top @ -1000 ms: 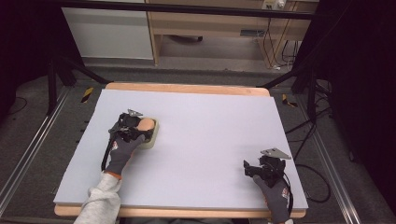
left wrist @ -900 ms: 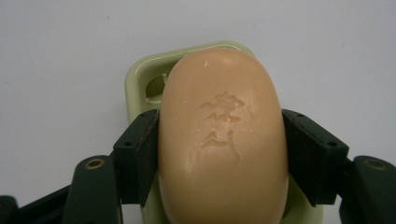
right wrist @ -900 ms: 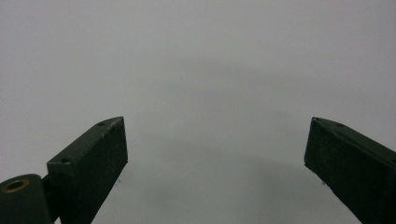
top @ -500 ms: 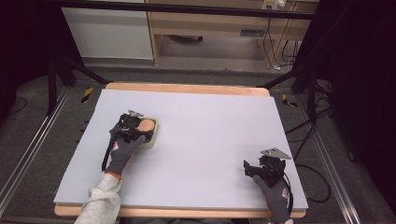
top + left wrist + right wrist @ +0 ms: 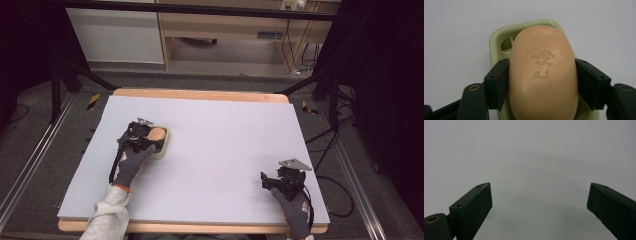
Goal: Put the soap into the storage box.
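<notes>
Peach soap (image 5: 156,134) sits in a green dish (image 5: 163,149) on the table's (image 5: 225,140) left half, where we see the left gripper (image 5: 145,136) at it and the right gripper (image 5: 272,181) near the front right corner. Left gripper view: jaws clamp the soap's (image 5: 543,75) sides over the dish (image 5: 496,42). Right gripper view: jaws gape wide over bare table (image 5: 536,157).
</notes>
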Demonstrator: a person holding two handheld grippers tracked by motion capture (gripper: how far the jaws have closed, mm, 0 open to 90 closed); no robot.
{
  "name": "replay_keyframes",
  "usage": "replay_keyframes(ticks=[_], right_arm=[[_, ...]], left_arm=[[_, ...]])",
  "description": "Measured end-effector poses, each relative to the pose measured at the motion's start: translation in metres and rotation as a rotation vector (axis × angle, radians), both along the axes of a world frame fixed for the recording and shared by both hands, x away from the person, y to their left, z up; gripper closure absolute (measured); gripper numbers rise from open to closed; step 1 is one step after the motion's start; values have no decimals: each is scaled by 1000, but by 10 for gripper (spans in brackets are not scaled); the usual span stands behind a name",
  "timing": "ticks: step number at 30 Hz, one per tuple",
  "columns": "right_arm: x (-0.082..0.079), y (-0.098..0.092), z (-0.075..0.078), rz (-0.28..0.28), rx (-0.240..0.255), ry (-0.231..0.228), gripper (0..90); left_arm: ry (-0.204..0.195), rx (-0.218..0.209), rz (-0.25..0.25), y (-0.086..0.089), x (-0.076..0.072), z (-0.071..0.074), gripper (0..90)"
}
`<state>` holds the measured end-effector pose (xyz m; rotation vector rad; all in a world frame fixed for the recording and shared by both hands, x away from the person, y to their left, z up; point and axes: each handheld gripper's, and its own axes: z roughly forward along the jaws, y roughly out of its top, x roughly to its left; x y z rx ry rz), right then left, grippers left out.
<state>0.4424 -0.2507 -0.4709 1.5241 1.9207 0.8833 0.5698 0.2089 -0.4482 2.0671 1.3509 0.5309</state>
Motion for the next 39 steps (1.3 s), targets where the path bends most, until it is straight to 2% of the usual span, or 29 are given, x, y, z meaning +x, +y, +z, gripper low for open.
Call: replay_keyframes(ticks=[3, 6, 14, 20, 24, 27, 31, 37, 39], right_arm=[[0, 0, 0, 1, -1, 0, 64], [0, 0, 0, 8, -9, -4, 64], [-1, 0, 1, 2, -7, -5, 63], [-1, -1, 1, -3, -10, -6, 64], [-2, -3, 1, -5, -8, -9, 64], [-3, -5, 2, -11, -3, -12, 64], [-4, -9, 2, -21, 5, -11, 64], [-4, -9, 2, -38, -1, -12, 61], [-4, -10, 1, -36, -7, -14, 61]], left_arm=[[1, 1, -2, 0, 0, 0, 308], [-13, -13, 1, 2, -2, 4, 272], [-45, -48, -9, 6, -12, 16, 272], [-87, -93, -38, 6, -30, 27, 272], [-107, -97, -65, 11, -45, 29, 276], [-124, -100, -67, 16, -56, 31, 276], [-139, -134, -54, 26, -68, 32, 269], [-149, -139, -46, 41, -86, 32, 257], [-147, -129, -47, 46, -92, 29, 251]])
